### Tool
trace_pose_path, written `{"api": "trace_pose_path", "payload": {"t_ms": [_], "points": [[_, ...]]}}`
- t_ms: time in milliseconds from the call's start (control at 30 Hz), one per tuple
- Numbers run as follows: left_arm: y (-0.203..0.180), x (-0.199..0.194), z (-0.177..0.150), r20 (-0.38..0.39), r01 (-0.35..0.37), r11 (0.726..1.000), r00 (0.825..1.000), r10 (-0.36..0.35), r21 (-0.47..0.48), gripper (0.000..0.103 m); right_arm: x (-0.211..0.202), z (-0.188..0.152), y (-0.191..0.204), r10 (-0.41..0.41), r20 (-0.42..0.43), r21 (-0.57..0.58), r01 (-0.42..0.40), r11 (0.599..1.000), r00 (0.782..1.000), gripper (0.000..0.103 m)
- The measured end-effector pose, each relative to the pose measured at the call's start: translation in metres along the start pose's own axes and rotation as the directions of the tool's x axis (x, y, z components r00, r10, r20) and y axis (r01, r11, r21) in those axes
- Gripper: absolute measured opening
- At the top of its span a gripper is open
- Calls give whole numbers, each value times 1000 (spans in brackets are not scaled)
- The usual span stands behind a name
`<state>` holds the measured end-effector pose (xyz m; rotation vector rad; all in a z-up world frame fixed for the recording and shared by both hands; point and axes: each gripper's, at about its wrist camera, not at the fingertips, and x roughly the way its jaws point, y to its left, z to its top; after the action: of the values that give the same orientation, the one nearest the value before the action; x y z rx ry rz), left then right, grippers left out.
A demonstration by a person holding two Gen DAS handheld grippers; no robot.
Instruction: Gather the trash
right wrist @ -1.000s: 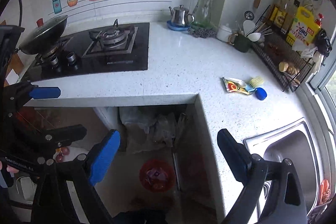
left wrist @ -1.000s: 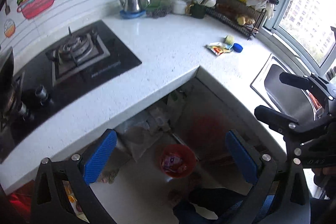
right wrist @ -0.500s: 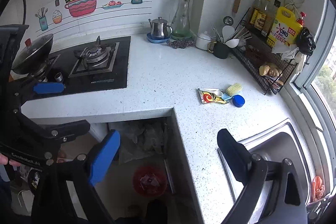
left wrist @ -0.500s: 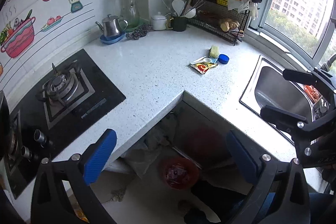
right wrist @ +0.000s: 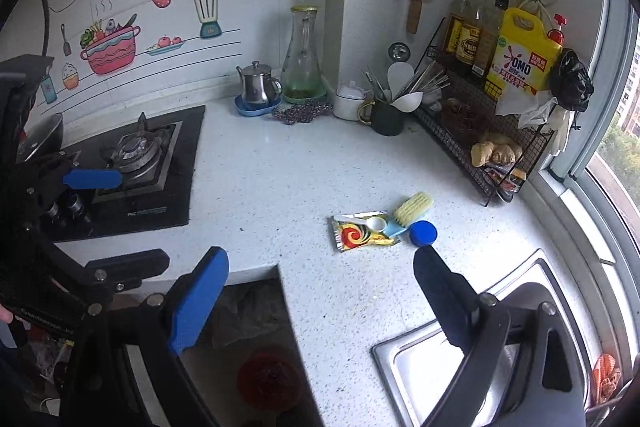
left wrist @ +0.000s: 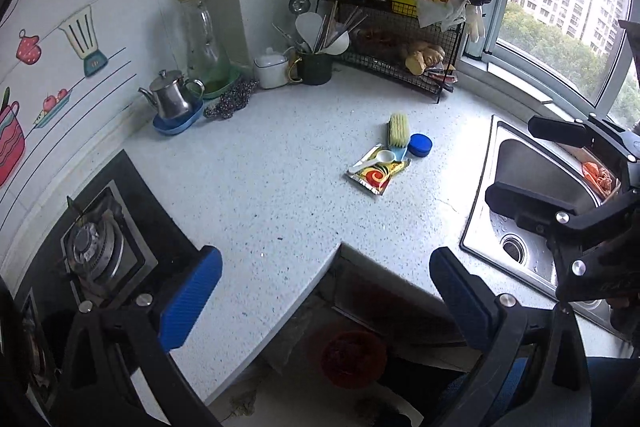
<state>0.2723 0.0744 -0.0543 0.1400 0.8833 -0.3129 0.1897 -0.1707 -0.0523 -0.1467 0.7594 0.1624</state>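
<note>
While spread wide and holding nothing, left gripper (left wrist: 326, 297) and right gripper (right wrist: 320, 297) over the counter (left wrist: 280, 187), snack wrapper (right wrist: 362, 233) ahead (near a blue cap (right wrist: 423, 233)).

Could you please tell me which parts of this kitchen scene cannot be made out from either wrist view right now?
- Red bin under the counter: blurred, contents unreadable in both views.
- Printing on the snack wrapper: too small, partly covered by the white spoon.
- Orange item by the sink: hidden behind the right gripper in the left view, cut off at the right view's edge.
</note>
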Motion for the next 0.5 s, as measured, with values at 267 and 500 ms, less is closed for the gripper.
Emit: {"api": "trace_pose_path", "payload": {"t_ms": [267,500], "points": [[-9,54,49,-43,48,999,998,-47,18,103,46,15,-50,10,-116,78,-1,997,993,93],[-12,103,75,-108,71,997,992,-70,8,103,90,20,-76,48,-210,63,-36,997,976,93]]}}
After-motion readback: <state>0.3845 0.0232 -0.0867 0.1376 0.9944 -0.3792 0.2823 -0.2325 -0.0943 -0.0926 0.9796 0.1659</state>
